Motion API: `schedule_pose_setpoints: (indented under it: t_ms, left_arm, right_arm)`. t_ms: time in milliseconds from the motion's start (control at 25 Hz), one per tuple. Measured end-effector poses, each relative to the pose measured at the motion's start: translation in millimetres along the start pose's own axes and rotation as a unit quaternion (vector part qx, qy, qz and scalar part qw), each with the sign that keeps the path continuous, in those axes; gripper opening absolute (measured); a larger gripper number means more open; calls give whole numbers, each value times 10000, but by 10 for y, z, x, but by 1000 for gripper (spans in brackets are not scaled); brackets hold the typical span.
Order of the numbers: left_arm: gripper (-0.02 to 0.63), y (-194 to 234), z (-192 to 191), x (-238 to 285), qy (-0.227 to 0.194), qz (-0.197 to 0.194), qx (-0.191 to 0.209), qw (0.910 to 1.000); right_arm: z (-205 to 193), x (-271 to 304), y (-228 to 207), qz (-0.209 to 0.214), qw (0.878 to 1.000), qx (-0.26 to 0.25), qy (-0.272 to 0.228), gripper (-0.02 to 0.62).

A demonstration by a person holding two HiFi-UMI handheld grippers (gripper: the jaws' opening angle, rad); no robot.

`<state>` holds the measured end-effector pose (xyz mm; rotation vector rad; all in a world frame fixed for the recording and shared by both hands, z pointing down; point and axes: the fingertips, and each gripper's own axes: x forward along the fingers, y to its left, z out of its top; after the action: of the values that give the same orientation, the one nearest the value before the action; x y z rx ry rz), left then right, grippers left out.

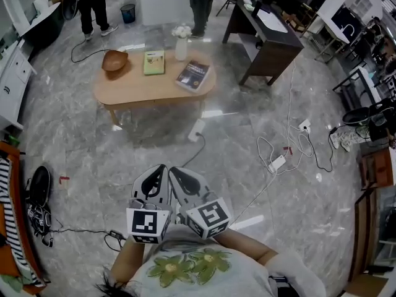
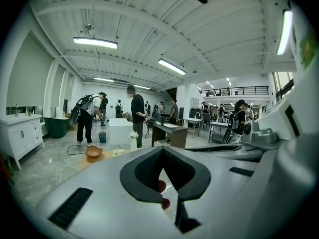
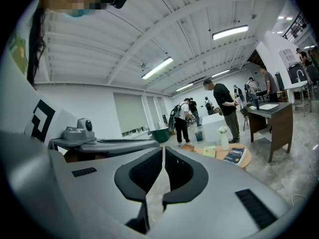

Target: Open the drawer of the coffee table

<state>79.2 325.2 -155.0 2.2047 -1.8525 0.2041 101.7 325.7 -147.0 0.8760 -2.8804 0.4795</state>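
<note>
**Both grippers shut and empty, coffee table well ahead across the floor**

Head view: the left gripper (image 1: pixel 161 171) and the right gripper (image 1: pixel 175 173) sit side by side close to the person's chest, tips nearly touching. Both point up the picture toward the coffee table (image 1: pixel 133 86). The table stands well apart from them, with bare floor between. Its long axis runs left to right, across the line the grippers point along. Neither gripper looks clearly nearer. No drawer front can be made out from here; I judge it sits under the top, so the side to approach remains to be found.

Left gripper view: the left gripper (image 2: pixel 163 151) has its jaws together at the tips, with nothing between them. The table (image 2: pixel 83 162) shows far off, to the left of the jaws.

Right gripper view: the right gripper (image 3: pixel 163 149) is likewise closed and empty. The table (image 3: pixel 222 156) lies distant, to the right of the jaws.
</note>
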Motion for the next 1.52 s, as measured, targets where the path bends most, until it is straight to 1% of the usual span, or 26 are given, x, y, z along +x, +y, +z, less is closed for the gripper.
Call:
schedule_pose_setpoints:
  t_ms: [200, 400, 640, 840, 1200, 1400, 1520]
  left_arm:
    - [9, 336, -40, 325, 143, -162, -12, 9998]
    - [9, 821, 74, 721, 226, -283, -63, 9993]
    - [9, 1436, 282, 1181, 279, -452, 40, 9986]
    - [9, 1861, 297, 1433, 419, -525, -22, 9977]
    - [9, 2305, 215, 1796, 643, -821, -19, 9945]
    - [9, 2553, 110, 1924, 811, -985, -12, 9918]
    - [9, 2624, 45, 1974, 849, -1134, 38, 9899]
  right_arm:
    - [-47, 431, -162, -159, 9997, 101, 129, 23]
    - [46, 1020, -322, -303, 9991, 147, 267, 23]
    - [236, 1786, -479, -235, 9990, 182, 327, 23]
    - [243, 2278, -538, -168, 9981, 368, 473, 25]
    - [138, 2832, -687, -235, 9952, 759, 567, 25]
    - [37, 3114, -722, -199, 9909, 1210, 556, 25]
    - [-30, 3190, -725, -202, 9895, 1308, 579, 25]
